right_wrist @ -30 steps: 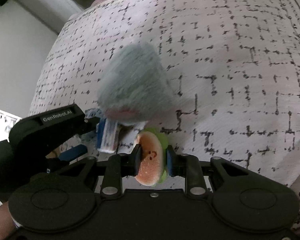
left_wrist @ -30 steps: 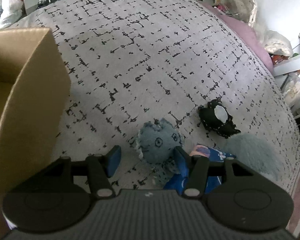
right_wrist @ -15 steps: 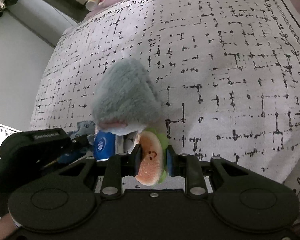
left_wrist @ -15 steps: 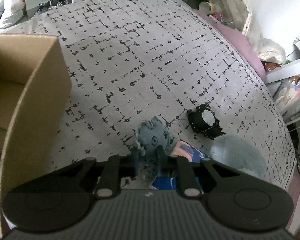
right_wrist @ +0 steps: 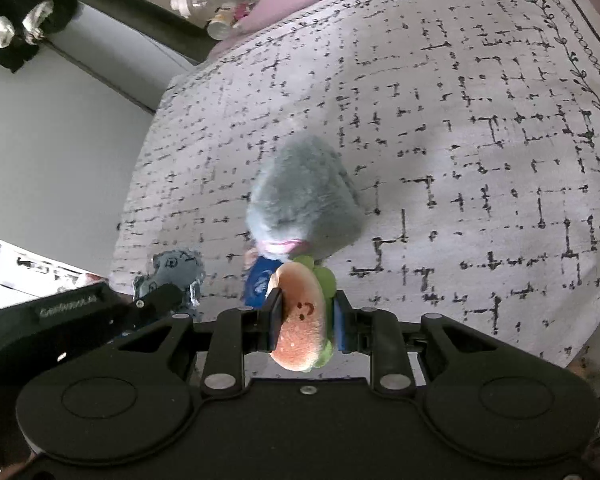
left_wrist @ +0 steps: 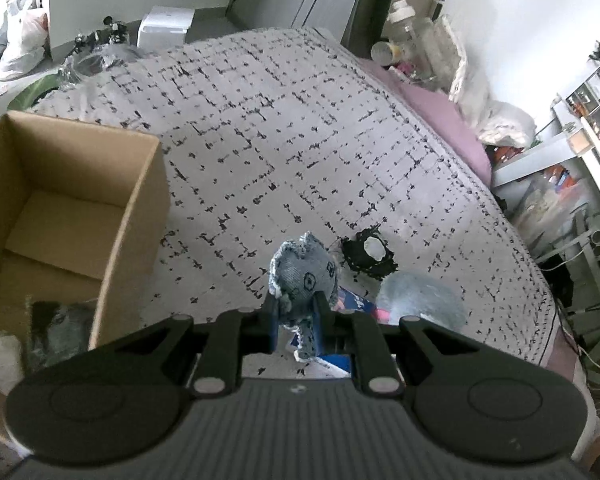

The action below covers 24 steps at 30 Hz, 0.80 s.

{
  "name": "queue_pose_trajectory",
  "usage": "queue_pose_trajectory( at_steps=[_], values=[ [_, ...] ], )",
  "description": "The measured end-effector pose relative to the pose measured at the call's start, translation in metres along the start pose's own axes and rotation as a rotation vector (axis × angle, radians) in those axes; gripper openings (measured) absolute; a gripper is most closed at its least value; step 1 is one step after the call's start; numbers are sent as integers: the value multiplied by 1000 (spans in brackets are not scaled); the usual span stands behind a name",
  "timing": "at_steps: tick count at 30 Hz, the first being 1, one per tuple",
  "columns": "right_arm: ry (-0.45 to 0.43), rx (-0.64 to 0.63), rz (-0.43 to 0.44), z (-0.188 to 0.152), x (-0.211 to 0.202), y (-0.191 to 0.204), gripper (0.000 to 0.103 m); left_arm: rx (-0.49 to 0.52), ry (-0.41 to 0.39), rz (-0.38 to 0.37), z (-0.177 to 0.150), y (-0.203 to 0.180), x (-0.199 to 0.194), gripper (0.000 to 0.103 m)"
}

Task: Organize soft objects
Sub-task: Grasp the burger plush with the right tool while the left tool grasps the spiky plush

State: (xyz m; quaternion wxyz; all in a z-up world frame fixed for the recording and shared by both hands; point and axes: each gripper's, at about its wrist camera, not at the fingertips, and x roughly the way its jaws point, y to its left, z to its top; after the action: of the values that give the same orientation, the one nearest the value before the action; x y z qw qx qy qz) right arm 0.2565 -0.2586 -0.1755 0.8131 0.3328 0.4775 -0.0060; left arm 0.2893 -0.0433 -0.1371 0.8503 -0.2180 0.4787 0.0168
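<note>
Grey bedspread (left_wrist: pixel 284 152) with black broken-grid print covers the work surface. Open cardboard box (left_wrist: pixel 60 216) sits at its left edge, dark soft items visible in the near corner. Fluffy grey-blue plush (right_wrist: pixel 300 196) lies on the spread, partly over a blue packet (right_wrist: pixel 260 282); black lace-edged piece (left_wrist: pixel 368 254) just beyond it in the left view. Left gripper (left_wrist: pixel 296 320): fingers pinched on the denim plush toy (left_wrist: pixel 304 276), raised off the bedspread near the box. Right gripper (right_wrist: pixel 306 320): fingers clamped on the orange burger plush (right_wrist: pixel 300 320), green edge showing.
</note>
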Motion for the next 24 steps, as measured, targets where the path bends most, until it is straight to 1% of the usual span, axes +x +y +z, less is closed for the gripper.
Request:
queue_pose_trajectory(
  at_steps=[3,7,11,18,24],
  values=[
    [-14,-6,28,1,-5,5,25,-6,-23,2,-1,5,-15,15],
    [0,-23,83,-1,-9,12,25,-47,-55,10,-2,17,-36,15],
    [3,-65,124,-6,-10,23,25,-65,-76,12,-2,29,-54,15],
    [-13,-147,230,-15,-19,49,25,-86,-126,21,7,54,-89,15],
    [-20,-192,291,-26,-23,68,25,-108,-156,33,12,78,-109,16]
  ],
)
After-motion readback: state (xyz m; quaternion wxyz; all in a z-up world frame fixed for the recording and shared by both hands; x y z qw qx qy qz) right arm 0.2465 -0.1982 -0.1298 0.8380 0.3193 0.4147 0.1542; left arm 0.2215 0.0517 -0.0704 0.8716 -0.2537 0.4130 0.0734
